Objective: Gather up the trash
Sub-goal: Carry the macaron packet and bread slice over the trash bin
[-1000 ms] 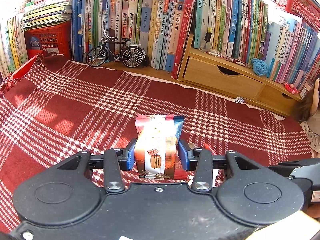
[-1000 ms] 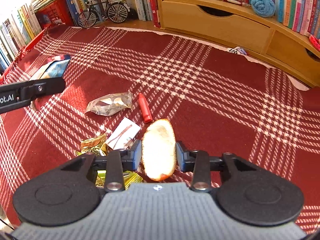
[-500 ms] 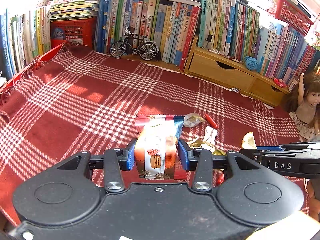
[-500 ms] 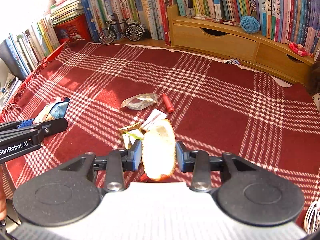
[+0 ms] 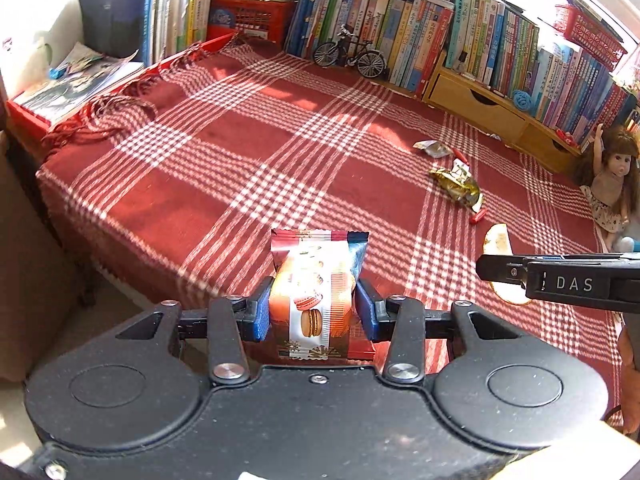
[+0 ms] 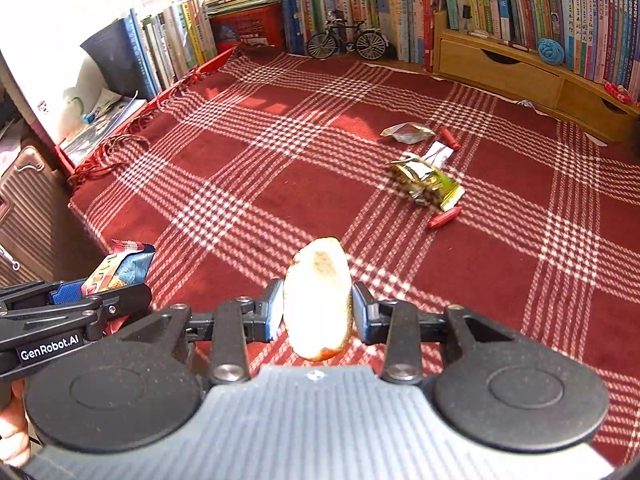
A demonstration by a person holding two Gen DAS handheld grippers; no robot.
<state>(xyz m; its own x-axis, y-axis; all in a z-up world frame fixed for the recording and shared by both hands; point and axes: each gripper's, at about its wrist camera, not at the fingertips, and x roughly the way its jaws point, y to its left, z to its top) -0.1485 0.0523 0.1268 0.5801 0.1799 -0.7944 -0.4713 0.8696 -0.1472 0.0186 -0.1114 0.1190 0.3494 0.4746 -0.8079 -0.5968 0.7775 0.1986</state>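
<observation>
My left gripper (image 5: pixel 315 308) is shut on a macaron snack packet (image 5: pixel 316 292), held upright above the near edge of the red plaid cloth (image 5: pixel 248 148). My right gripper (image 6: pixel 316 308) is shut on a pale piece of peel (image 6: pixel 318 300). In the left wrist view the right gripper (image 5: pixel 560 280) sits at the right with the peel (image 5: pixel 497 240) showing above it. In the right wrist view the left gripper (image 6: pixel 72 316) sits at the lower left with the packet (image 6: pixel 124 266). Left on the cloth are a gold wrapper (image 6: pixel 426 182), a silver wrapper (image 6: pixel 408 133), a white slip (image 6: pixel 438 153) and two red pieces (image 6: pixel 444 217).
Rows of books (image 5: pixel 400 32), a model bicycle (image 5: pixel 349 54) and a wooden drawer unit (image 5: pixel 480 110) line the far side. A doll (image 5: pixel 612 184) sits at the right edge. A red tray with papers (image 5: pixel 68 88) lies at the left. A ribbed suitcase (image 6: pixel 28 208) stands beside the table.
Both grippers have pulled back and leftward from the litter pile, each keeping its hold. The cloth's left edge, the floor and the suitcase have come into view.
</observation>
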